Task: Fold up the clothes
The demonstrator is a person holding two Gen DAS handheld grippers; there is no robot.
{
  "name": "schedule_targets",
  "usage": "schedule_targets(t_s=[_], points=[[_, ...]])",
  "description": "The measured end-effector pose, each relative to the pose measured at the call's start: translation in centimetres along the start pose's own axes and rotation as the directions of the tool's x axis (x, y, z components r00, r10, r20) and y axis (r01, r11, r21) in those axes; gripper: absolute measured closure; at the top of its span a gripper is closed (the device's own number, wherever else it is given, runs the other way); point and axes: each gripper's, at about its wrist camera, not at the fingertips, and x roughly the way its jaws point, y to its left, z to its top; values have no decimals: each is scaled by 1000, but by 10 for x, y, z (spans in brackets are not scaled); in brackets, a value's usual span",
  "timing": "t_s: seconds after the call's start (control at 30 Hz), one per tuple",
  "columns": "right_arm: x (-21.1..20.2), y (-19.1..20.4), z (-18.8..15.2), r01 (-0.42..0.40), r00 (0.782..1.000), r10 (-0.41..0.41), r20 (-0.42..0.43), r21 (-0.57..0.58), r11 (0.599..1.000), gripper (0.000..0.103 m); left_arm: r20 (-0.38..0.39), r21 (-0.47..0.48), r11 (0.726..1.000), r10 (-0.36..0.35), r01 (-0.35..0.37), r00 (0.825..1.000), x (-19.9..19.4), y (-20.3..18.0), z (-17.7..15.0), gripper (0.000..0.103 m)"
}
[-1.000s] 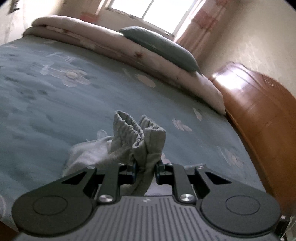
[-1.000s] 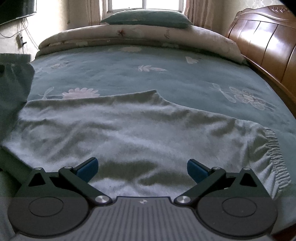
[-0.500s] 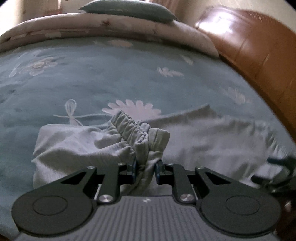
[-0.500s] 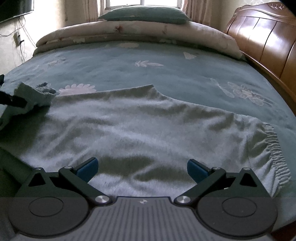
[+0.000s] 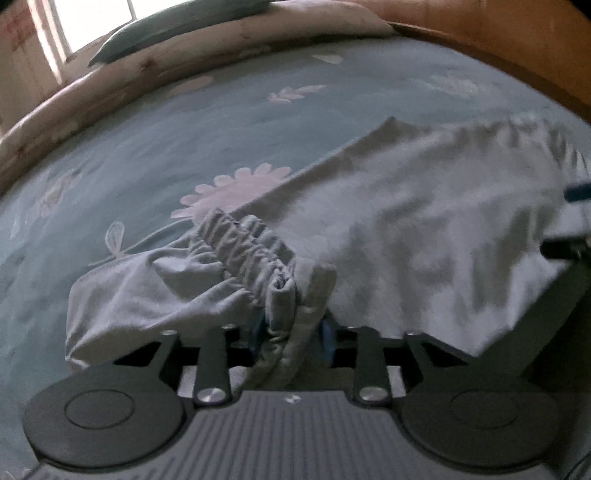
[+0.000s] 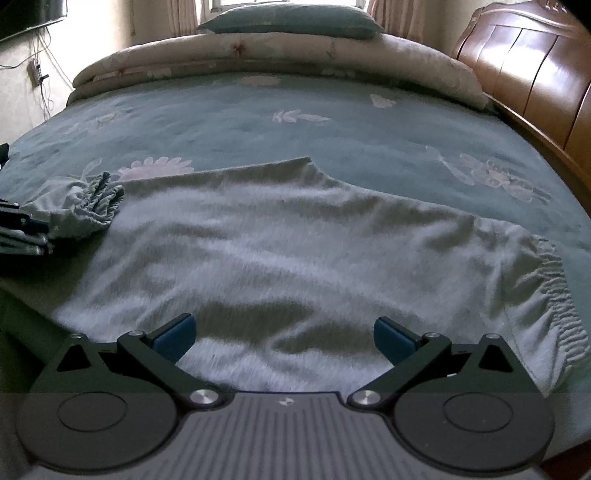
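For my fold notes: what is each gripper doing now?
Left gripper: jaws opening, elastic cuff between them.
Right gripper: open, empty, over the grey garment.

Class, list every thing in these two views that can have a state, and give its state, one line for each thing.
Grey garment: spread on the bed, left end folded over onto it.
Gathered cuff: bunched, lying between the left gripper's pads.
Left gripper: jaws opening, cloth between them.
Right gripper: open, empty, above the garment.
Quilt: rolled along the far side of the bed.
Pillow: lying on the quilt.
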Motion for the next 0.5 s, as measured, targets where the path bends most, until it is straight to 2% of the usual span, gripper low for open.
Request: schedule_targets(t_s=[0.13, 0.2, 0.23, 0.33, 0.4, 0.5], points=[[7, -3, -3, -25, 999, 26, -23, 33, 999, 0, 34, 64, 998, -6, 4, 999, -20, -6, -2, 62], [13, -5, -6, -36, 998, 38, -43, 53, 998, 0, 81, 73, 997, -40, 34, 996, -43, 6, -2, 60], [16, -6, -8, -38, 998, 42, -54, 66, 997, 0, 103, 71, 997, -30, 23, 994, -54, 15, -2, 56], [23, -9, -13, -41, 997, 47, -67, 94, 995, 0, 177, 56, 993, 89, -101, 980, -88, 46, -5, 45], [23, -9, -15, -38, 997, 44, -59, 93, 995, 0, 217, 41, 979, 185, -199, 958, -106, 70, -12, 37], [26, -8, -16, -30, 998, 35, -53, 91, 995, 0, 227, 21, 958, 276, -288, 934, -119, 98, -25, 29]])
